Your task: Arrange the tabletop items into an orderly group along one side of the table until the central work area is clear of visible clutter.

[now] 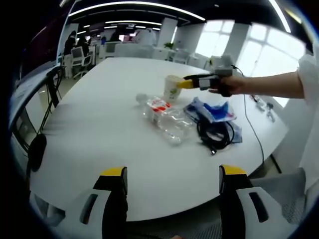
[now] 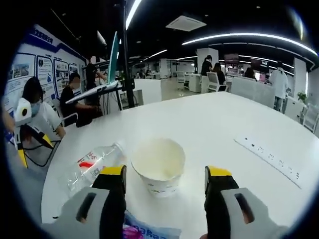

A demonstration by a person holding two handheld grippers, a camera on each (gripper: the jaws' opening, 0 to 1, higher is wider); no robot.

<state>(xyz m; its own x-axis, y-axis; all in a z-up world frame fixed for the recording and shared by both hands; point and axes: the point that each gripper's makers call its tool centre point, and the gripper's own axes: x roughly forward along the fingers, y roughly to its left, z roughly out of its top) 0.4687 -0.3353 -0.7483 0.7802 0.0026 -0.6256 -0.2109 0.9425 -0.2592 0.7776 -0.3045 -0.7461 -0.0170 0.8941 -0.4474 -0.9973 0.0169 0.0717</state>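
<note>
A white paper cup (image 2: 158, 168) stands upright on the white table (image 2: 234, 119), just ahead of my right gripper (image 2: 166, 174). That gripper is open, one jaw on each side of the cup with a gap to each. In the left gripper view the right gripper (image 1: 186, 83) reaches in from the right in a person's hand, its yellow tips at the cup (image 1: 172, 88). A clear plastic bottle (image 1: 164, 117) with a red label lies on its side beside a blue packet (image 1: 212, 110) and a coiled black cable (image 1: 217, 134). My left gripper (image 1: 173, 174) is open over the near table edge, holding nothing.
A white power strip (image 2: 271, 157) lies to the cup's right, its cord running off the table. The bottle (image 2: 94, 164) lies left of the cup and the blue packet (image 2: 149, 231) just below it. Chairs (image 1: 37, 144) line the table's left side. People sit at desks beyond.
</note>
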